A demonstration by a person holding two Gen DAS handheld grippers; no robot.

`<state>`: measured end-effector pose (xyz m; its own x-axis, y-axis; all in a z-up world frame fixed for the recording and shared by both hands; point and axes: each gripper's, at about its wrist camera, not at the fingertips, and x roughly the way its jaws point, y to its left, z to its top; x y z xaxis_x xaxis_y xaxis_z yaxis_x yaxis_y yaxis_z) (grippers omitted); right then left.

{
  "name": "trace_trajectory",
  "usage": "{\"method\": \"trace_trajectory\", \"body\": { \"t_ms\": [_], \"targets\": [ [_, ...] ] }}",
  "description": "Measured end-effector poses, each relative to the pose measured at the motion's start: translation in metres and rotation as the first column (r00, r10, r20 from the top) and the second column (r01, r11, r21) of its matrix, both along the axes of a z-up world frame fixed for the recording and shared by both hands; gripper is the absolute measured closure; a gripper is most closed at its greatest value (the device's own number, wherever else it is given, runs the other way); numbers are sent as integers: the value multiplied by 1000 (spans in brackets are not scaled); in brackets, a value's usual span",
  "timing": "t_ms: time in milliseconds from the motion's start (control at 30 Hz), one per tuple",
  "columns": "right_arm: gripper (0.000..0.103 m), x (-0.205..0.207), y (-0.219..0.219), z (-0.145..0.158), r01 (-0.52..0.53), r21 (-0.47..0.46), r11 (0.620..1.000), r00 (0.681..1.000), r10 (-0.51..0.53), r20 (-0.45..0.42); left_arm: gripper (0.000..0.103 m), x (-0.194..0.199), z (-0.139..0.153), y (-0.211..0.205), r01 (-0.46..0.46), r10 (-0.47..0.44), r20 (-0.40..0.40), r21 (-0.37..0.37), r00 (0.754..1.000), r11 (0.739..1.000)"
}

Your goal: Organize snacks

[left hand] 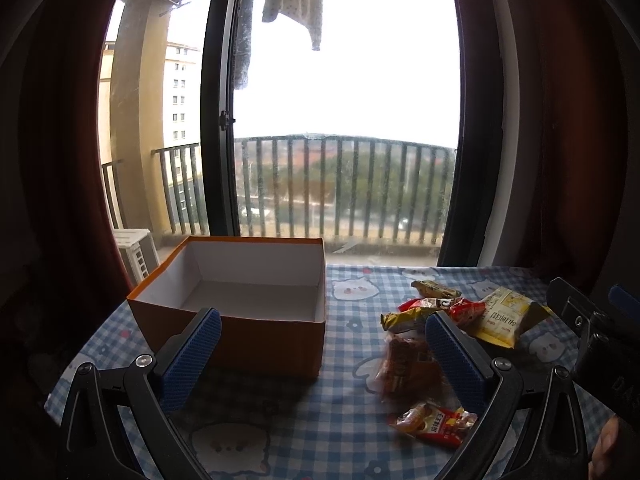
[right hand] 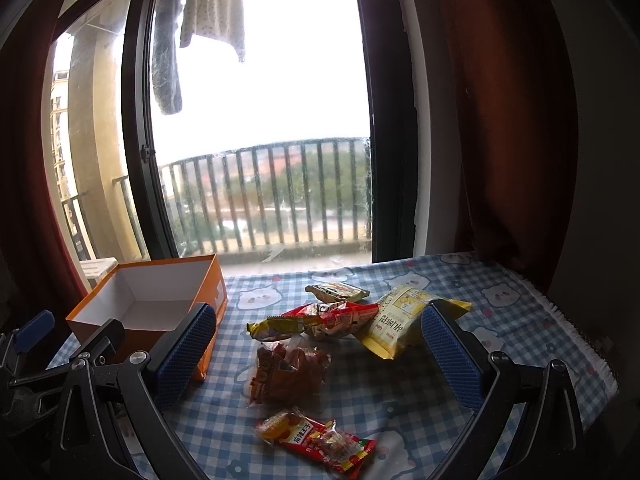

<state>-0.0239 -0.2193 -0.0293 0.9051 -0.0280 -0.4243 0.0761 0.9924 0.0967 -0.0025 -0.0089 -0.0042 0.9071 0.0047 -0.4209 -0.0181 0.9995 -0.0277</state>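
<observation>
Both grippers, left (left hand: 322, 346) and right (right hand: 318, 342), hover with jaws spread wide and hold nothing. The snacks (right hand: 340, 320) lie heaped right of the empty box (left hand: 240, 300), on the cloth (right hand: 520, 320). The packets overlap, so a pinch may drag two at once, or slip off the crinkly clear bag (right hand: 286, 366). A low pass could nudge the light box left.

Bright balcony window (left hand: 344, 92), red curtains (right hand: 500, 120), railing (left hand: 344, 184).
</observation>
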Motion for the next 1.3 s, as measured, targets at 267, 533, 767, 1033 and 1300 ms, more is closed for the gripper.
{"method": "trace_trajectory", "body": {
  "t_ms": [267, 533, 767, 1033, 1300],
  "targets": [
    [0, -8, -3, 1, 7, 8, 1000, 1000, -7, 9, 0, -8, 0, -4, 13, -13, 11, 4, 1000, 1000],
    [0, -13, -4, 0, -1, 23, 1000, 1000, 0, 14, 0, -11, 1, -4, 10, -11, 17, 3, 1000, 1000],
    [0, -16, -5, -4, 1, 28, 1000, 999, -2, 34, 0, -13, 0, -5, -2, 2, 15, -1, 1000, 1000],
    [0, -9, -7, -15, -7, 18, 1000, 1000, 7, 23, 0, -2, -10, -9, 15, -15, -22, -3, 1000, 1000],
    [0, 6, -14, -41, 10, 3, 1000, 999, -10, -32, 0, 16, -39, -19, 24, -22, -69, 20, 997, 1000]
  ]
}}
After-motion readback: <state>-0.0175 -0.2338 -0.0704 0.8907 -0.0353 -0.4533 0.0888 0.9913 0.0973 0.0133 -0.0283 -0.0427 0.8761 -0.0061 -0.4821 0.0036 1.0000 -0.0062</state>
